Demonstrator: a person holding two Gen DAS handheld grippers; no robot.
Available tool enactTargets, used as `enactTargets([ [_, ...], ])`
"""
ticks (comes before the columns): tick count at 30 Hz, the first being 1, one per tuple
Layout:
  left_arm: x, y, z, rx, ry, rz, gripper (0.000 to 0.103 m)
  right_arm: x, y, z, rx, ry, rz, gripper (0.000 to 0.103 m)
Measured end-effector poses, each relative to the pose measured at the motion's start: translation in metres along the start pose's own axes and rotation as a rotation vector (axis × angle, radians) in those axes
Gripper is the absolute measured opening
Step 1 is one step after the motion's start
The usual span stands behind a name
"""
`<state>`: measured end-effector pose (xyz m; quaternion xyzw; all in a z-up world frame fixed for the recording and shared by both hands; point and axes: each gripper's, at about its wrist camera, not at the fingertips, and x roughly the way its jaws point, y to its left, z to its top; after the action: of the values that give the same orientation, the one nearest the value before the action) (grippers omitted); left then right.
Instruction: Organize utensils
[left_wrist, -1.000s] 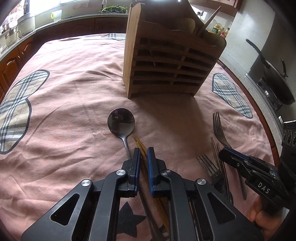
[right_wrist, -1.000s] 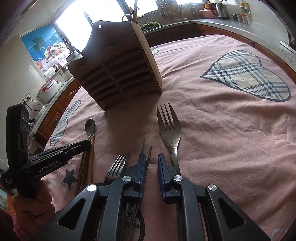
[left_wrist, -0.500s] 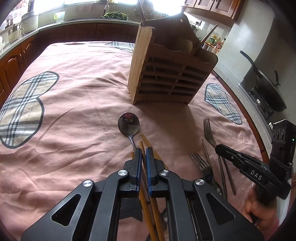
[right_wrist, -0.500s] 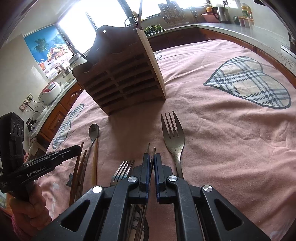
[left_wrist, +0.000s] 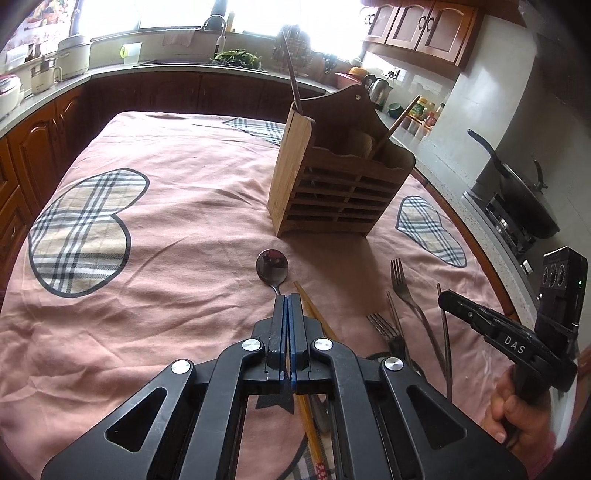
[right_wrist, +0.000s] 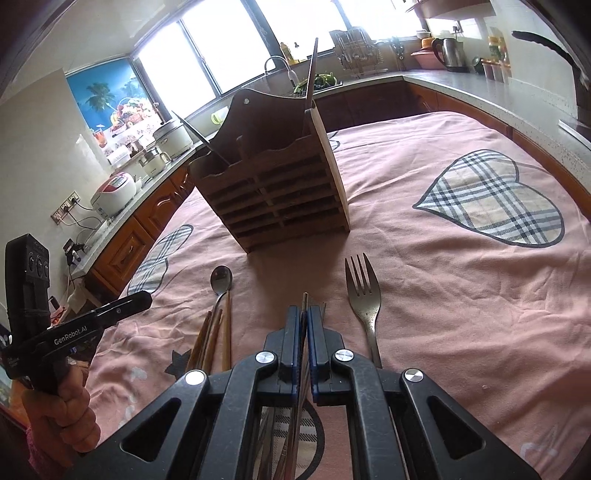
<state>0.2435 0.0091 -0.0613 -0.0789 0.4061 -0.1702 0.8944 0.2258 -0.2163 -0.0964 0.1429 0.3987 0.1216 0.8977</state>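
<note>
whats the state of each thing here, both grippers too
left gripper: fingers shut, nothing between them
right gripper: fingers shut on the metal chopstick
metal chopstick: clamped, tip poking out past the fingers
utensil holder: upright, not empty
spoon: lying flat, bowl toward the utensil holder
fork: lying flat, tines toward the utensil holder
wooden chopsticks: lying loose by the spoon's handle

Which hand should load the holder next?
Right. The right fingers are shut on a metal chopstick, facing the holder. The left fingers are shut on nothing visible; the wooden chopsticks lie on the cloth.
</note>
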Motion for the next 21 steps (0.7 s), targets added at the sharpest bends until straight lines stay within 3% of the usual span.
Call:
enactTargets([
  [6, 0.008, 0.003, -0.005, -0.017, 0.034, -0.003, 0.0, -0.008, 0.005, -0.002, -0.008, -0.016, -0.002, 0.004],
  [16, 0.066, -0.008, -0.022, 0.025, 0.166, 0.058, 0.004, -0.01, -0.002, -0.005, 0.013, -0.014, -0.004, 0.004],
  [21, 0.072, -0.01, -0.021, 0.049, 0.163, 0.071, 0.006, -0.008, -0.007, -0.005, 0.023, -0.012, -0.007, 0.004],
])
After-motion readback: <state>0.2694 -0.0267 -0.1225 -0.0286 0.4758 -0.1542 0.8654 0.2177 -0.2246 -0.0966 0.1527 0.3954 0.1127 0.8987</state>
